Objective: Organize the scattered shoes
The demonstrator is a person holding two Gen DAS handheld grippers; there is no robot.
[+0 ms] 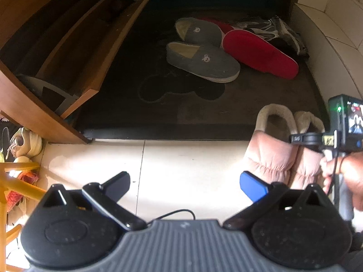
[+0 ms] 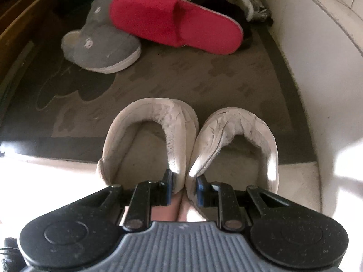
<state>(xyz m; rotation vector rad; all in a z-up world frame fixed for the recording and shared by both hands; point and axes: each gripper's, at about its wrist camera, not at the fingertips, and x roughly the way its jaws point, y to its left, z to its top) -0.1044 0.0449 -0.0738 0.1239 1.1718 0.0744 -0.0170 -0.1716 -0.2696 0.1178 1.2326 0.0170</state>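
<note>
Fleece-lined pink slippers (image 2: 190, 145) pinched at inner collars by right tongs (image 2: 183, 187); left tongs (image 1: 185, 187) released.

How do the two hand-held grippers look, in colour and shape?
The left gripper has a ribbed grey body, two round black discs, black arms, one black finger pad and one blue, and a thin black cable. The right gripper looks alike, with blue-edged pads. Its camera shows a green light.

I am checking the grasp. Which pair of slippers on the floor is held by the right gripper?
The pink padded pair with cream fleece lining. The right gripper pinches their two inner collars together. The grey pair and red slippers lie untouched on the mat.
</note>
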